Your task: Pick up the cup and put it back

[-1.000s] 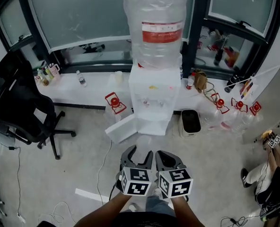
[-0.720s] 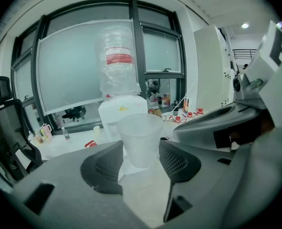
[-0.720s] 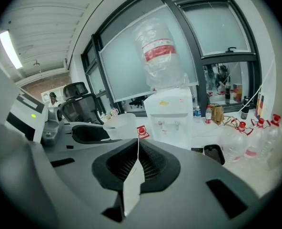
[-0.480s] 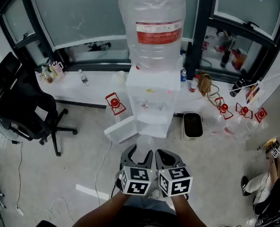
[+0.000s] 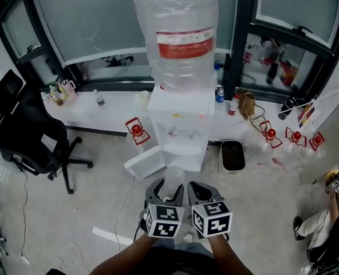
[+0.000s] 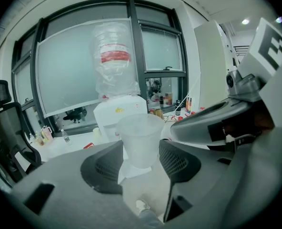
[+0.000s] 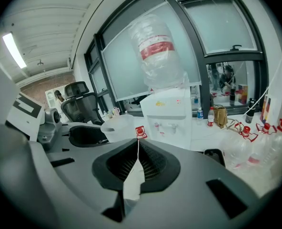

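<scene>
The left gripper (image 5: 169, 185) clamps the translucent cup (image 6: 140, 142) upright between its jaws, facing the water dispenser (image 5: 178, 132); the right gripper (image 7: 137, 143) is closed on nothing. The carry seems in hand. Next, the cup likely needs a level approach and gentle release.

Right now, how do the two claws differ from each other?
The left claw grips a translucent cup, upright; the right claw holds nothing. The left claw's jaws stand apart around the cup; the right claw's jaws are closed together. Both are held side by side, facing the water dispenser.
</scene>
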A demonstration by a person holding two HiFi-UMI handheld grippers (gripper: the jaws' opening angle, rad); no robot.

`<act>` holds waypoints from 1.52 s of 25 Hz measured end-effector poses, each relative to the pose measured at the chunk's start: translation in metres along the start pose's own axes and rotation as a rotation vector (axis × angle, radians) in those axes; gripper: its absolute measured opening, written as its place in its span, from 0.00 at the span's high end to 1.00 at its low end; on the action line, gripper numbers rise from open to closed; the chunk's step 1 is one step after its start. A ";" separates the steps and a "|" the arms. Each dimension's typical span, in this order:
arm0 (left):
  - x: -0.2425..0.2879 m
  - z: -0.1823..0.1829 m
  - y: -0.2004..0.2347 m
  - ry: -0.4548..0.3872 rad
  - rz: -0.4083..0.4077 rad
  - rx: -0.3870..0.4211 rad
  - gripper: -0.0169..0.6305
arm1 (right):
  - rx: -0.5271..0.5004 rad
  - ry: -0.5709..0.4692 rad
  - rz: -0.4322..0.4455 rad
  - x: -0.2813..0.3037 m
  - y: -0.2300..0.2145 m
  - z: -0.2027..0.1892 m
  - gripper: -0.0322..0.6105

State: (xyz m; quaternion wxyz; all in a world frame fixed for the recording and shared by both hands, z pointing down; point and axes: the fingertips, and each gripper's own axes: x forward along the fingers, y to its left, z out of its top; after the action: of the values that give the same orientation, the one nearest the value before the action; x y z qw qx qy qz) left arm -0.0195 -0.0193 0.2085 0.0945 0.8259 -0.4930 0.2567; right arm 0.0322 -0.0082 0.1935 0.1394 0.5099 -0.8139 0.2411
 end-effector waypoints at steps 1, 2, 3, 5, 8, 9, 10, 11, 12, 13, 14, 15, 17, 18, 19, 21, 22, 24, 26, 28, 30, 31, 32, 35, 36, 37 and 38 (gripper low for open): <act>0.003 0.001 0.001 -0.002 0.000 0.001 0.60 | -0.002 0.000 0.001 0.003 -0.001 0.002 0.92; 0.006 0.001 0.003 -0.003 0.000 0.001 0.60 | -0.004 -0.001 0.002 0.006 -0.002 0.003 0.92; 0.009 0.001 0.004 -0.004 -0.001 0.001 0.60 | -0.006 -0.001 0.003 0.009 -0.003 0.005 0.92; 0.015 0.001 0.008 -0.005 -0.003 0.002 0.60 | -0.008 0.001 0.003 0.017 -0.006 0.006 0.92; 0.024 -0.003 0.014 -0.003 -0.004 0.001 0.60 | -0.009 0.005 0.003 0.029 -0.010 0.006 0.92; 0.028 -0.005 0.017 -0.001 -0.005 -0.004 0.60 | -0.011 0.007 0.003 0.034 -0.010 0.006 0.92; 0.032 -0.007 0.019 0.000 -0.008 -0.009 0.60 | -0.013 0.009 0.003 0.038 -0.012 0.006 0.92; 0.036 -0.009 0.022 0.000 -0.010 -0.013 0.60 | -0.013 0.011 0.002 0.043 -0.013 0.005 0.92; 0.040 -0.012 0.024 0.000 -0.012 -0.015 0.60 | -0.013 0.013 0.001 0.048 -0.015 0.004 0.92; 0.045 -0.014 0.026 -0.001 -0.015 -0.015 0.60 | -0.014 0.014 0.000 0.054 -0.017 0.003 0.92; 0.050 -0.016 0.028 -0.002 -0.018 -0.016 0.60 | -0.014 0.015 0.000 0.060 -0.019 0.002 0.92; 0.056 -0.019 0.031 -0.003 -0.021 -0.018 0.60 | -0.016 0.018 -0.001 0.066 -0.021 0.000 0.92; 0.068 -0.028 0.035 -0.006 -0.028 -0.024 0.60 | -0.023 0.026 -0.002 0.079 -0.025 -0.007 0.92; 0.075 -0.033 0.037 -0.007 -0.030 -0.029 0.60 | -0.028 0.030 -0.002 0.085 -0.027 -0.010 0.92; 0.082 -0.038 0.039 -0.006 -0.032 -0.034 0.60 | -0.032 0.033 -0.001 0.092 -0.029 -0.013 0.92; 0.096 -0.049 0.044 -0.002 -0.034 -0.044 0.60 | -0.039 0.040 0.002 0.106 -0.033 -0.020 0.92; 0.102 -0.054 0.046 0.000 -0.035 -0.048 0.60 | -0.043 0.045 0.004 0.113 -0.035 -0.023 0.92; 0.115 -0.068 0.048 0.004 -0.037 -0.055 0.60 | -0.049 0.055 0.011 0.127 -0.039 -0.034 0.92; 0.131 -0.083 0.050 0.006 -0.040 -0.054 0.60 | -0.053 0.060 0.016 0.141 -0.044 -0.045 0.92; 0.151 -0.095 0.053 0.005 -0.043 -0.045 0.60 | -0.055 0.056 0.019 0.157 -0.051 -0.053 0.92; 0.168 -0.108 0.053 0.006 -0.047 -0.043 0.60 | -0.052 0.058 0.021 0.171 -0.058 -0.065 0.92; 0.176 -0.115 0.053 0.007 -0.048 -0.044 0.60 | -0.050 0.061 0.022 0.179 -0.063 -0.072 0.91; 0.184 -0.121 0.053 0.008 -0.050 -0.045 0.60 | -0.048 0.065 0.024 0.186 -0.067 -0.079 0.92; 0.207 -0.139 0.055 0.013 -0.055 -0.038 0.60 | -0.052 0.072 0.027 0.210 -0.081 -0.096 0.92; 0.215 -0.144 0.056 0.013 -0.057 -0.031 0.60 | -0.055 0.073 0.026 0.219 -0.087 -0.101 0.92; 0.224 -0.149 0.058 0.013 -0.059 -0.022 0.60 | -0.056 0.072 0.025 0.227 -0.092 -0.107 0.92; 0.233 -0.155 0.060 0.012 -0.061 -0.010 0.60 | -0.058 0.071 0.024 0.236 -0.098 -0.112 0.92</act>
State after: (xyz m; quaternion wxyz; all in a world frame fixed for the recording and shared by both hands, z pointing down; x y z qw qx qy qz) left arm -0.0332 -0.1636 0.4547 0.1096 0.8386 -0.4682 0.2561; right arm 0.0138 -0.1636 0.4238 0.1800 0.4870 -0.8211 0.2372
